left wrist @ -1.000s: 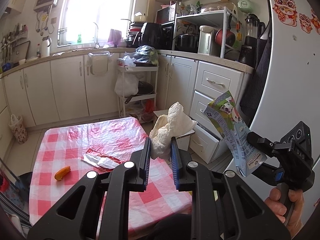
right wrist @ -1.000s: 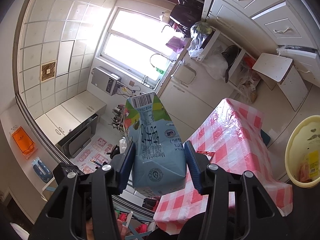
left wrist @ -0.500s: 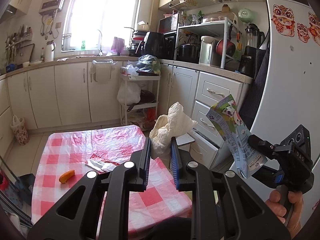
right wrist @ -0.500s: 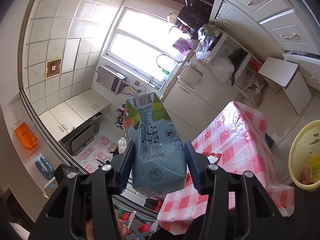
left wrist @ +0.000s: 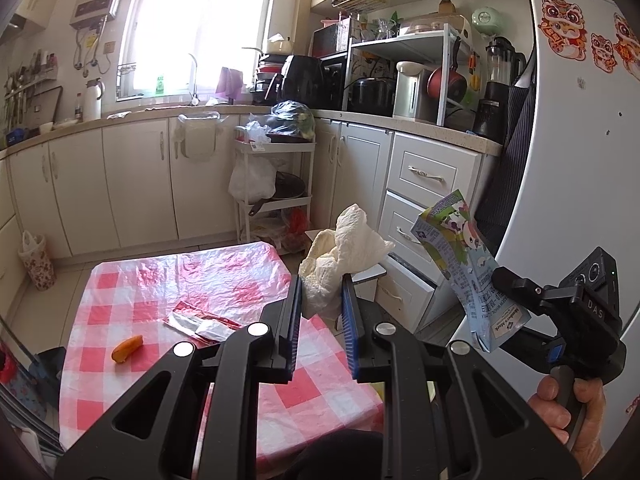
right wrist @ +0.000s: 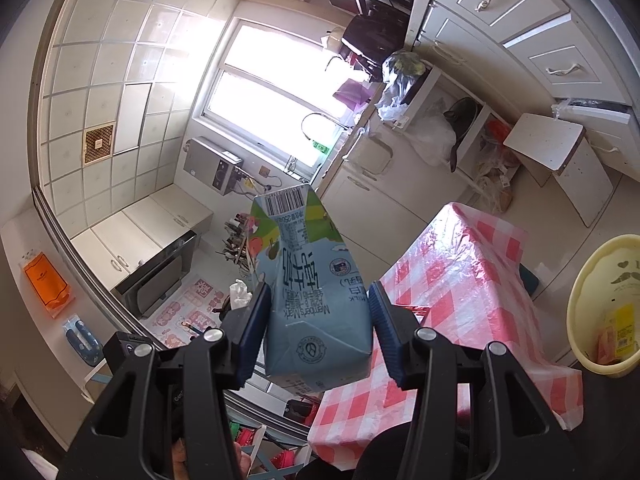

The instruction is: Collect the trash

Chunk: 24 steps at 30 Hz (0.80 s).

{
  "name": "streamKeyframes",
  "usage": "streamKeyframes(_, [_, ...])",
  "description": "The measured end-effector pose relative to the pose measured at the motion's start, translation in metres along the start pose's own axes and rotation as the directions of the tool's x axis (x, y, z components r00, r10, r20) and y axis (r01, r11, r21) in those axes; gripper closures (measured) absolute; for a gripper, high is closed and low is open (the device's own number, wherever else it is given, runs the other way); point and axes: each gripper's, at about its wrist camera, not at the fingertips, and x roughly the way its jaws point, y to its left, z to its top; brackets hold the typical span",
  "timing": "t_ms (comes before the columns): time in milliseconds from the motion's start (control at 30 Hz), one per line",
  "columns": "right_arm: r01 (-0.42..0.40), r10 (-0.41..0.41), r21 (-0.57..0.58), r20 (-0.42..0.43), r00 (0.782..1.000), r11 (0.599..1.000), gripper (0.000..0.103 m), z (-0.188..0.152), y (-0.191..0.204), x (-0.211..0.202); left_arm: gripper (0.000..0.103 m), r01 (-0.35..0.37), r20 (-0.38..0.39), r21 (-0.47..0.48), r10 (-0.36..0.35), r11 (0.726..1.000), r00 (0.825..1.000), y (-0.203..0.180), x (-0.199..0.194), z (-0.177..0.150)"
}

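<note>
My left gripper (left wrist: pixel 320 308) is shut on a crumpled white paper towel (left wrist: pixel 344 252), held in the air above the table's right end. My right gripper (right wrist: pixel 318 328) is shut on a blue milk carton (right wrist: pixel 310 292); the carton (left wrist: pixel 468 276) and that gripper also show at the right of the left wrist view. A red and silver wrapper (left wrist: pixel 202 322) and a small orange scrap (left wrist: pixel 127 348) lie on the pink checked tablecloth (left wrist: pixel 192 276). A yellow bin (right wrist: pixel 600 308) with trash inside stands on the floor by the table.
White cabinets and drawers (left wrist: pixel 424 184) run along the back and right. A white trolley (left wrist: pixel 276 184) with bags stands behind the table. The fridge (left wrist: pixel 580 140) is at the right. A white stool (right wrist: pixel 560 152) stands near the drawers.
Both grippers have risen a little and kept their loads. The table and the bin sit lower and slightly farther in the views.
</note>
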Motion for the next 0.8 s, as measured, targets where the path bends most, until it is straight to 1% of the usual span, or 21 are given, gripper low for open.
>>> streamKeyframes(133, [0.038,-0.038,0.026,0.009,0.999,0.999,0.053,-0.002,-0.015,-0.004,0.085,0.019,-0.034,0.008,-0.019,1.0,0.999,-0.007,0.014,-0.003])
streamKeyframes(233, [0.09,-0.091,0.065,0.019,0.996,0.994,0.053,-0.001,-0.036,-0.008,0.085,0.06,-0.103,0.001,-0.06,0.998,0.993,-0.015,0.037,-0.009])
streamKeyframes(300, [0.13,-0.133,0.097,0.024,0.991,0.987,0.053,-0.002,-0.053,-0.012,0.085,0.091,-0.161,-0.013,-0.092,0.996,0.983,-0.021,0.055,-0.015])
streamKeyframes(333, [0.152,-0.155,0.108,0.025,0.988,0.982,0.053,-0.002,-0.06,-0.013,0.085,0.113,-0.201,-0.029,-0.116,0.993,0.973,-0.025,0.068,-0.018])
streamKeyframes(367, [0.181,-0.185,0.115,0.025,0.982,0.977,0.053,-0.003,-0.069,-0.015,0.085,0.124,-0.224,-0.037,-0.129,0.992,0.966,-0.03,0.077,-0.022])
streamKeyframes(467, [0.246,-0.252,0.157,0.016,0.968,0.956,0.053,-0.005,-0.095,-0.02,0.085,0.164,-0.319,-0.047,-0.17,0.985,0.932,-0.049,0.111,-0.032])
streamKeyframes(533, [0.3,-0.306,0.175,0.01,0.952,0.938,0.053,-0.008,-0.112,-0.023,0.085,0.187,-0.386,-0.054,-0.193,0.981,0.902,-0.063,0.135,-0.04])
streamKeyframes(600, [0.351,-0.358,0.189,-0.002,0.934,0.917,0.053,-0.01,-0.128,-0.024,0.085,0.206,-0.471,-0.064,-0.211,0.977,0.857,-0.077,0.164,-0.048])
streamKeyframes(633, [0.372,-0.378,0.197,-0.009,0.926,0.907,0.053,-0.01,-0.136,-0.024,0.085,0.203,-0.5,-0.074,-0.212,0.976,0.84,-0.081,0.175,-0.052])
streamKeyframes(700, [0.417,-0.421,0.201,-0.023,0.907,0.886,0.053,-0.01,-0.151,-0.023,0.084,0.211,-0.557,-0.088,-0.224,0.974,0.8,-0.092,0.201,-0.058])
streamKeyframes(733, [0.438,-0.441,0.206,-0.033,0.897,0.875,0.053,-0.01,-0.16,-0.021,0.084,0.209,-0.58,-0.088,-0.221,0.974,0.784,-0.099,0.216,-0.061])
streamKeyframes(767, [0.455,-0.457,0.211,-0.042,0.888,0.865,0.053,-0.009,-0.168,-0.019,0.083,0.207,-0.607,-0.085,-0.215,0.975,0.765,-0.105,0.231,-0.064])
streamKeyframes(800, [0.482,-0.482,0.211,-0.056,0.874,0.85,0.053,-0.008,-0.178,-0.016,0.08,0.21,-0.631,-0.084,-0.215,0.974,0.746,-0.11,0.243,-0.067])
